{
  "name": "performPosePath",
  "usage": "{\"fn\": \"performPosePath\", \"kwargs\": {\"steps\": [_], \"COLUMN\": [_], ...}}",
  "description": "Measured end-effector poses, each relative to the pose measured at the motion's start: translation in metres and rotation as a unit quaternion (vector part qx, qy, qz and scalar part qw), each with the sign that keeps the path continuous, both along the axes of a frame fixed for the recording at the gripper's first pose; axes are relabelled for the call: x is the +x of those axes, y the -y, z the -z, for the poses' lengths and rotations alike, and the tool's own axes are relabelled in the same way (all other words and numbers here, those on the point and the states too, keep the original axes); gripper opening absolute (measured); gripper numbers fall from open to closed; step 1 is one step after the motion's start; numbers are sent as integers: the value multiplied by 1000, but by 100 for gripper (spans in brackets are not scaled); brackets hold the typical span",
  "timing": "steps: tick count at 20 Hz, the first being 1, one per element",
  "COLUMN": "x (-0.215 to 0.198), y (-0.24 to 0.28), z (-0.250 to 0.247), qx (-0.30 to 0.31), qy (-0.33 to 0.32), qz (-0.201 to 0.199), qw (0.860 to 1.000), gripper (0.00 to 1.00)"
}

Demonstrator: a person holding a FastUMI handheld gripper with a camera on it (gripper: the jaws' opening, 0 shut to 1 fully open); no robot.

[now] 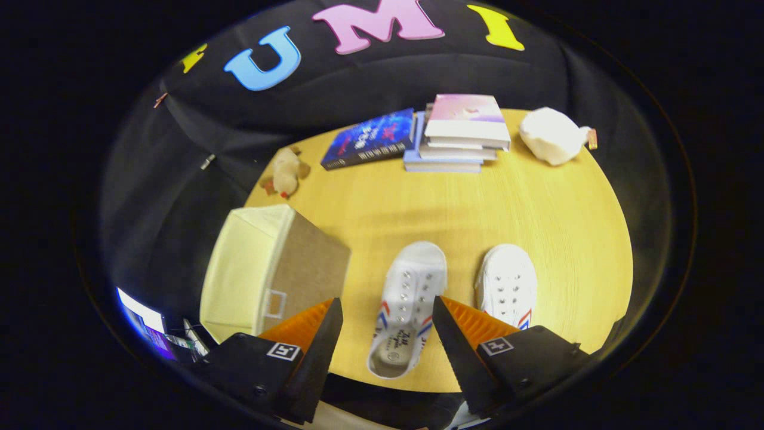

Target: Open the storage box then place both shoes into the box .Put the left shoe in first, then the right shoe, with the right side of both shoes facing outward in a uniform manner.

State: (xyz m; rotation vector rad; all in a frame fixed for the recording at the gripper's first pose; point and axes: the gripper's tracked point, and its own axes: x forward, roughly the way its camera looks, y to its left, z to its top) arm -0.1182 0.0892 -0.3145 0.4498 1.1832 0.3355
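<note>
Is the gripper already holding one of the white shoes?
No, the gripper is open, and the left shoe lies between its fingers on the table, touched by neither.

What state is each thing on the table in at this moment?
Cream fabric storage box: upright, top open.
White canvas shoe between the fingers: upright, toe pointing away, ungrasped.
Second white canvas shoe: upright, beside the first, apart.
Gripper: open, holding nothing.
Book stack: closed, flat.
Dark blue book: closed, lying flat.

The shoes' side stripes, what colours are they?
Red and blue stripes on white shoes, seen in the gripper view.
</note>
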Motion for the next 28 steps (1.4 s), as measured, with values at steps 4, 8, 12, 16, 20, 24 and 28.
{"fn": "performPosePath", "kwargs": {"steps": [4, 8, 12, 16, 20, 24, 28], "x": [-15, -16, -19, -21, -28, -18, 2], "y": [-2, -12, -21, -9, -8, 2, 4], "z": [52, 89, 101, 105, 94, 59, -3], "qx": [2, 0, 30, 58, 62, 61, 75], "qy": [-58, -90, -109, -129, -128, -119, -108], "qz": [12, 16, 23, 74, 75, 93, 109], "qw": [998, 996, 993, 987, 987, 987, 985], "gripper": [84, 77, 63, 13, 11, 11, 10]}}
